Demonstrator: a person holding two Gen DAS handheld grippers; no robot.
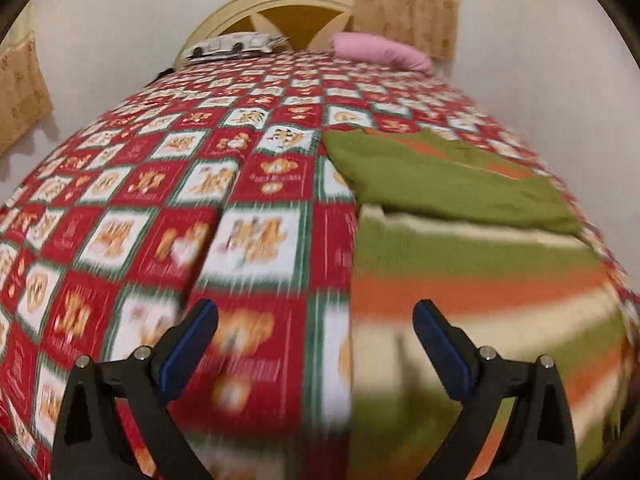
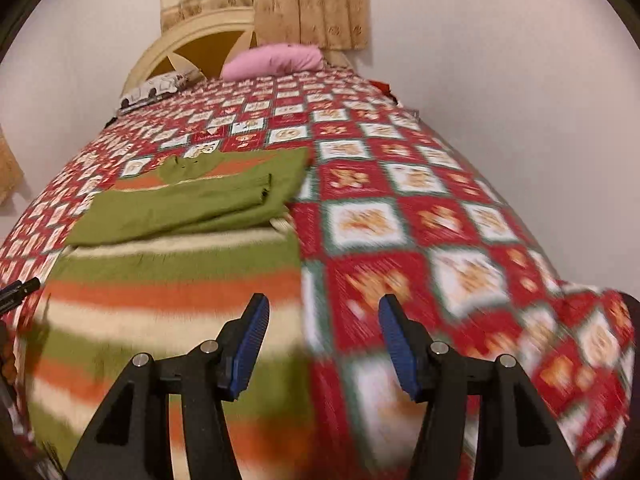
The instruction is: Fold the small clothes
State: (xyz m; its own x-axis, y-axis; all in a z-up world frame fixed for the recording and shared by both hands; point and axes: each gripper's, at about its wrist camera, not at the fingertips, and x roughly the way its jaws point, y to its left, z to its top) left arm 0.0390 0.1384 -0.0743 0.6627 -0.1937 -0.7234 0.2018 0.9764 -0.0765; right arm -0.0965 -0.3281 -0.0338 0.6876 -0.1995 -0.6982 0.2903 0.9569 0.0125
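Striped garment (image 1: 460, 272) below angled, empty tongs (image 1: 316, 316)

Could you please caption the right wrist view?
Open right gripper above a striped garment on the patterned bedspread.

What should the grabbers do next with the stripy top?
Probably lower both onto the near hem of the striped shirt and pinch it, one at each side. Both the left gripper and the right gripper have open jaws holding nothing, the green sleeves already lie folded across it, and the lower half lies flat on the bedspread.
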